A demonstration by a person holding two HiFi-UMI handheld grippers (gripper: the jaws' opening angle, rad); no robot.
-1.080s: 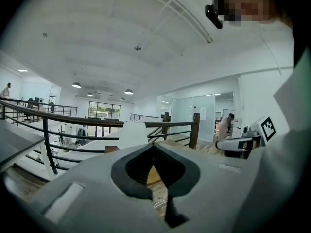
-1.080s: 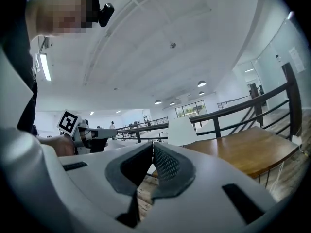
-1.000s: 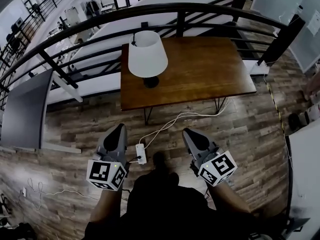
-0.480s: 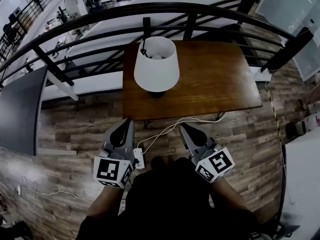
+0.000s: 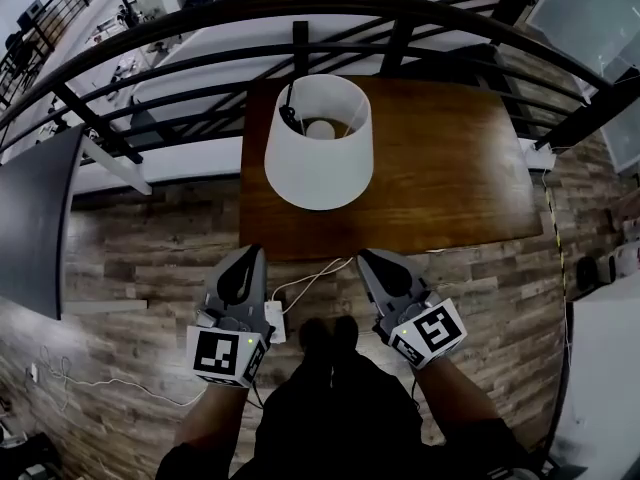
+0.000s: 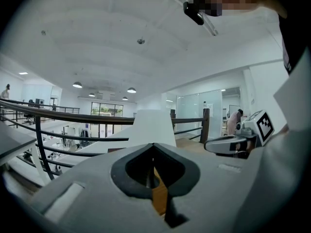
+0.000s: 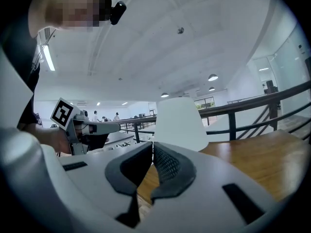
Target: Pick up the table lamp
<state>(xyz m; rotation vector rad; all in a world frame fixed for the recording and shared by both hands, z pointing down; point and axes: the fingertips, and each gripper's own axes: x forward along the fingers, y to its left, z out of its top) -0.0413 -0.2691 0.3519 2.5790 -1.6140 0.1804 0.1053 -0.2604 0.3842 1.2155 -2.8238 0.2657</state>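
Clenched, empty: left hand-held gripper (image 5: 250,254) and right hand-held gripper (image 5: 367,258), short of white conical-shade table lamp (image 5: 318,148) on brown wooden worktop (image 5: 450,168). Recommend opening jaws before grasping beneath its shade.

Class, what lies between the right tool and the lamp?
Head view: only a bare strip of table separates the right tool from the lamp.

place: office mezzanine | cues: black railing (image 5: 350,0), glass partitions (image 6: 214,108), ceiling downlights (image 6: 77,85)
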